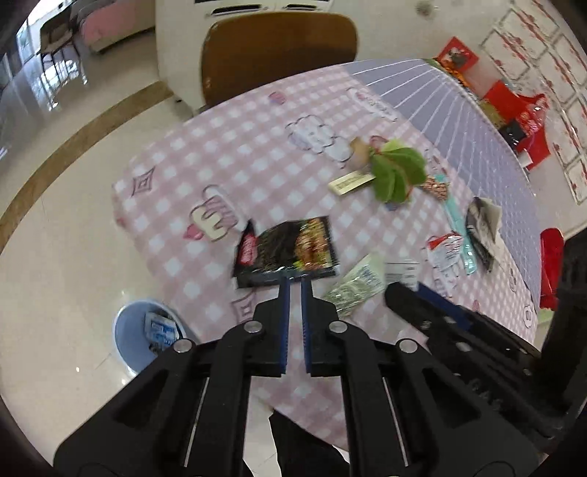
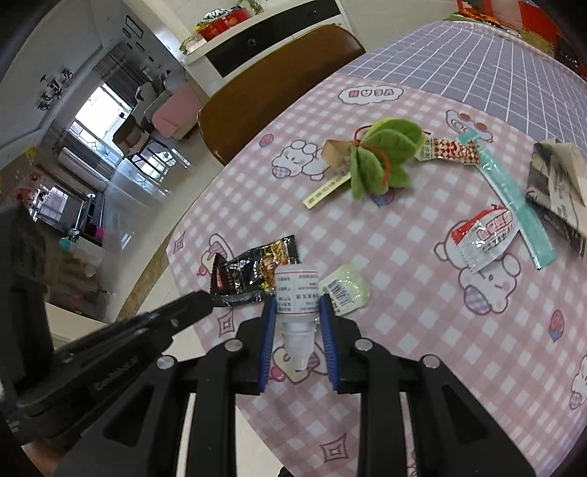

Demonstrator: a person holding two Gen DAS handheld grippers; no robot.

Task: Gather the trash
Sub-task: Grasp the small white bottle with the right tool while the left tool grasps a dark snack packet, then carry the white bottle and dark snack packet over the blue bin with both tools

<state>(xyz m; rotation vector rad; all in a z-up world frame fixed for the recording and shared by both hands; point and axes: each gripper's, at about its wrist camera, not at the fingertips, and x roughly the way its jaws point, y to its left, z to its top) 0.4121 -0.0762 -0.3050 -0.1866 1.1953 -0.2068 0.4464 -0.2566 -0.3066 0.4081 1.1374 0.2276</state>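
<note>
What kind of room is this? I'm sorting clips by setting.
Probably a home dining area: a table under a pink checked cartoon cloth, a brown chair pushed up to it, and a cabinet behind.

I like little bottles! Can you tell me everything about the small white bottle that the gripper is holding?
The small white bottle looks like plastic, maybe an eye-drop bottle. A white paper label with red lines and tiny dark print wraps its body. Its ribbed, cone-shaped cap points back toward the camera, so the flat bottom faces away. The right gripper holds it by the sides, one blue pad pressing on each side of the body. It seems lifted over the pink checked tablecloth, in front of the black snack wrapper and the pale packet.
</note>
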